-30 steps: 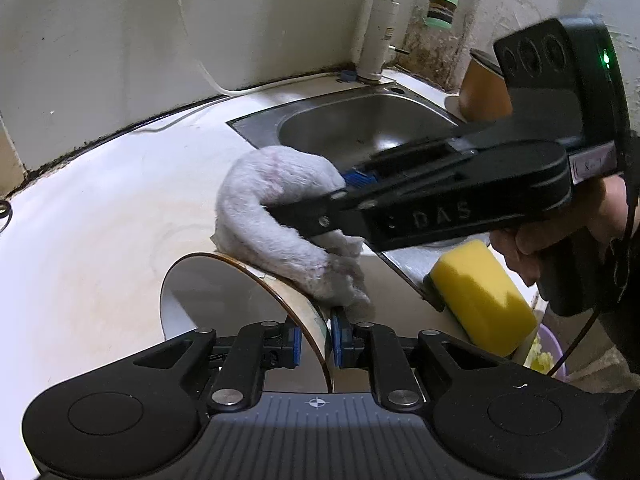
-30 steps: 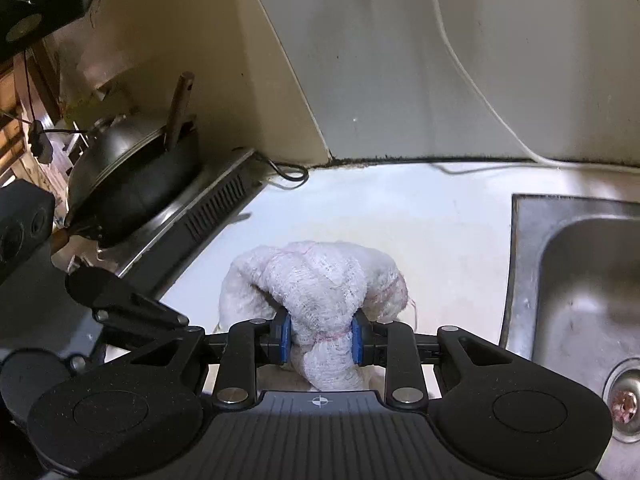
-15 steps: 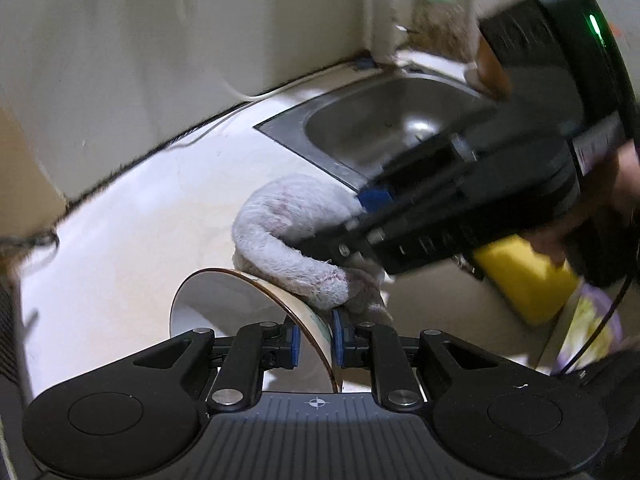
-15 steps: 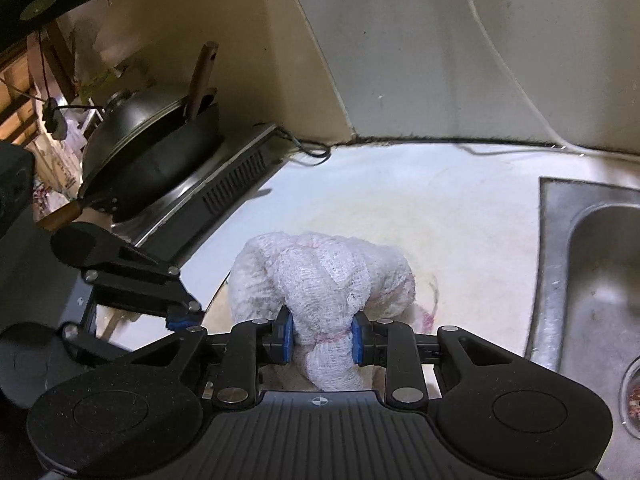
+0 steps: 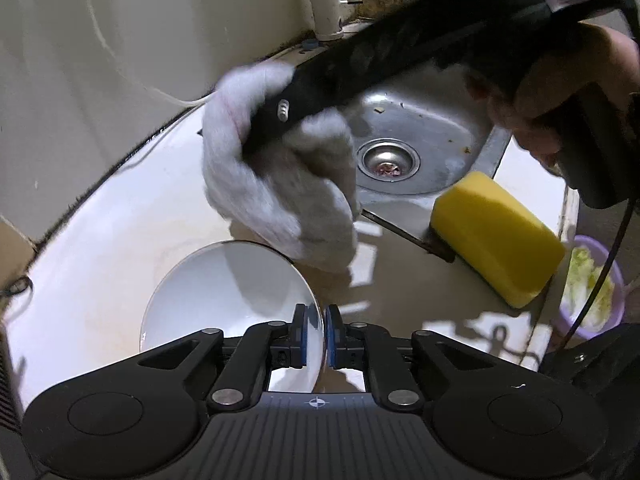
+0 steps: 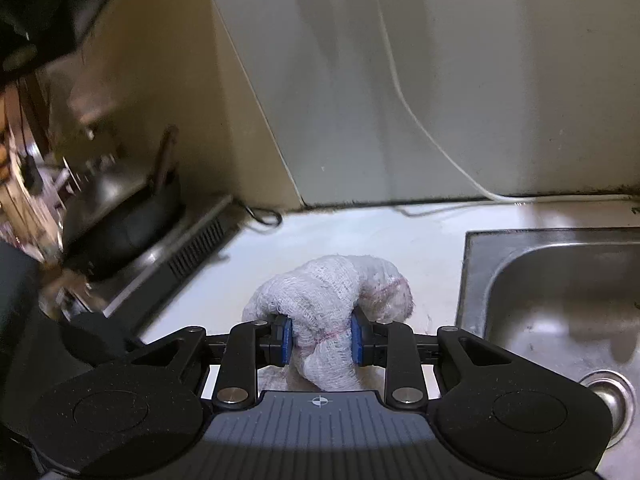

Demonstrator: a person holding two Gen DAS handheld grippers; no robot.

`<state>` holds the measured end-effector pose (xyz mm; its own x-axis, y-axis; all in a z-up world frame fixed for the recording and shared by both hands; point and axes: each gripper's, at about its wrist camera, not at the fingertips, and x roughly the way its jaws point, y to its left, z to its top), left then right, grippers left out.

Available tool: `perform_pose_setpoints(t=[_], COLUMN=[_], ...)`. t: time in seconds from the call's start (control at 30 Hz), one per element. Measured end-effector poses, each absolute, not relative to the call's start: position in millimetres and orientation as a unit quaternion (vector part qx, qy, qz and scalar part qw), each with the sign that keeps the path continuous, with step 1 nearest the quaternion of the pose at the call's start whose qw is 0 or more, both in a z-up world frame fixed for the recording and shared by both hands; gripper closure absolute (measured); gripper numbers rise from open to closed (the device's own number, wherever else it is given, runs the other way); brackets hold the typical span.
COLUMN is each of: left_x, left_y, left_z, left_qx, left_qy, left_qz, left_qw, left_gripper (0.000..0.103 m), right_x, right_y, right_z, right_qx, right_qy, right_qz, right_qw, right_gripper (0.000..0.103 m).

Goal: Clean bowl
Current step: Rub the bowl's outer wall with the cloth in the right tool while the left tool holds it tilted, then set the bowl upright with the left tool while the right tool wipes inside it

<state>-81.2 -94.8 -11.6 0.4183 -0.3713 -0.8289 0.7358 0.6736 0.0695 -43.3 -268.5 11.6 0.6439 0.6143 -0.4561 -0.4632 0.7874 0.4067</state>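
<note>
My left gripper [image 5: 316,338] is shut on the rim of a white bowl [image 5: 224,300], holding it tilted above the white counter [image 5: 120,240]. My right gripper [image 6: 321,340] is shut on a bunched grey-white cloth [image 6: 332,300]. In the left wrist view the right gripper [image 5: 288,112] holds the cloth [image 5: 280,184] just above and beyond the bowl's far rim; whether the cloth touches the rim I cannot tell. The bowl does not show in the right wrist view.
A steel sink [image 5: 420,140] with a drain lies to the right, also in the right wrist view [image 6: 560,300]. A yellow sponge [image 5: 496,236] sits on its near edge. A purple basin [image 5: 592,288] is lower right. A black wok [image 6: 128,216] sits on the stove at left.
The left gripper has lifted and tipped the bowl, so the view now looks down on sink and counter. The right gripper with the cloth has risen off the bowl and moved up and back.
</note>
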Motion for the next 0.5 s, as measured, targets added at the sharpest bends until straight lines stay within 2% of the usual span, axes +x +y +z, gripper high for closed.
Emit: perform_pose_setpoints(t=[0.3,0.4,0.43,0.5], left_x=[-82.9,-76.8,-74.7,-70.7], left_y=[-20.6,-14.6,-12.6,-8.6], left_z=[19.6,12.7,10.3,5.7], left_qx=[0.039,0.026,0.022,0.014], left_qy=[0.396,0.409,0.413,0.421], left_qz=[-0.299,-0.277,-0.269,-0.254], left_qw=[0.867,0.869,0.870,0.871], left_gripper=[0.090,0.077,0.069,0.068], right_x=[-64.5,-59.8,-57.2,-54.2], right_y=[-248.9,-226.2,-216.4,-198.9], right_z=[67.6,57.7,48.7,30.4], right_qx=[0.105,0.090,0.082,0.068], right_qy=[0.223,0.259,0.280,0.315], right_qz=[0.370,0.393,0.395,0.400], right_qw=[0.896,0.878,0.871,0.858], right_gripper=[0.075,0.075,0.075,0.075])
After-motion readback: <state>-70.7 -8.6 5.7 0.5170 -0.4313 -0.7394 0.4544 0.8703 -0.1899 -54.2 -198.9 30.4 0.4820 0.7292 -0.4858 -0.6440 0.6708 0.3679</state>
